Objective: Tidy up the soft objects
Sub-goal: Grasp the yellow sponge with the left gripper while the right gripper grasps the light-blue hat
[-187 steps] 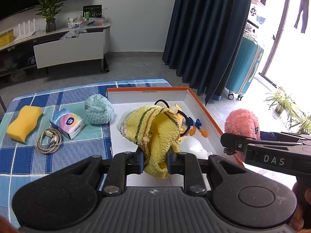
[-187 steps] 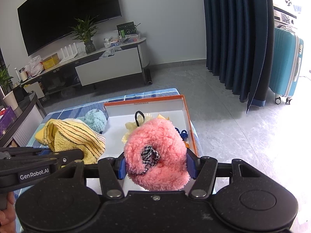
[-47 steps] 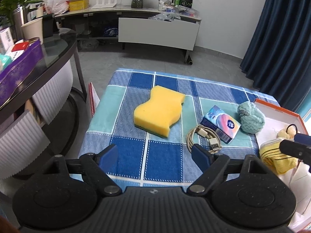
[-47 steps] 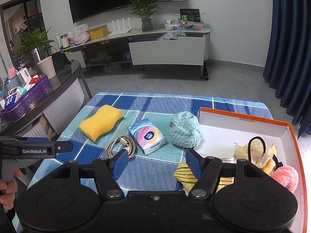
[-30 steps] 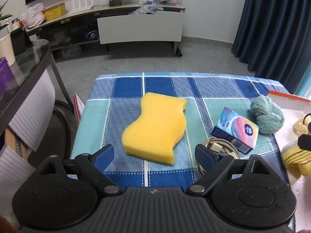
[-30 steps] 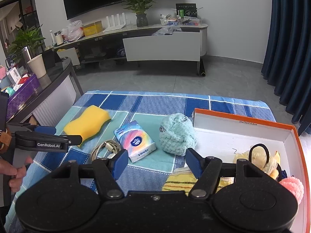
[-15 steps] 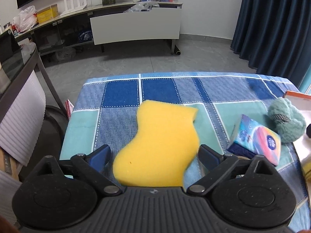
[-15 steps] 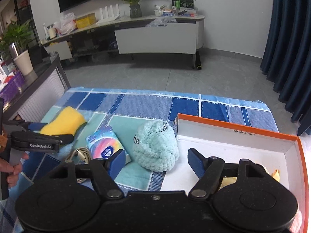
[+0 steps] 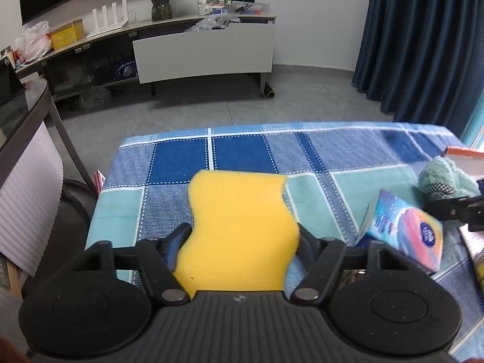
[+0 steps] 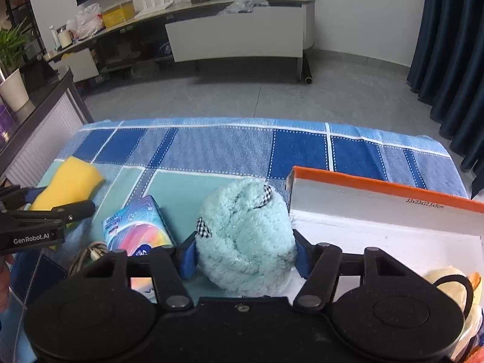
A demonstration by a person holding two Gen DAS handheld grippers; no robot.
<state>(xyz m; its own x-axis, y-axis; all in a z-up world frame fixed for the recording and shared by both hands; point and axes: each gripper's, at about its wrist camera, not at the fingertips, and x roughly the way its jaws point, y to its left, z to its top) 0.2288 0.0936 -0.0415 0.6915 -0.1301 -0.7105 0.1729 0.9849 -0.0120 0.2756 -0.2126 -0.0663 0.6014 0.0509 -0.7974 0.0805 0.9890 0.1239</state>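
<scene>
- sponge: plain yellow
- plush toy: pale mint-blue, fluffy; small black-and-white checked patches
- tissue pack: light blue with pink-orange-yellow rainbow swirl, dark blue round logo
- tablecloth: checked in dark blue, mid blue, teal; white dotted lines
- box: orange outside, white inside
- gripper bodies black, pads blue

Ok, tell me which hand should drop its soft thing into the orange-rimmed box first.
Right. Its tongs already clasp the fluffy mint-green ball right beside the orange-rimmed box; the left tongs grip the yellow wavy sponge farther away.
</scene>
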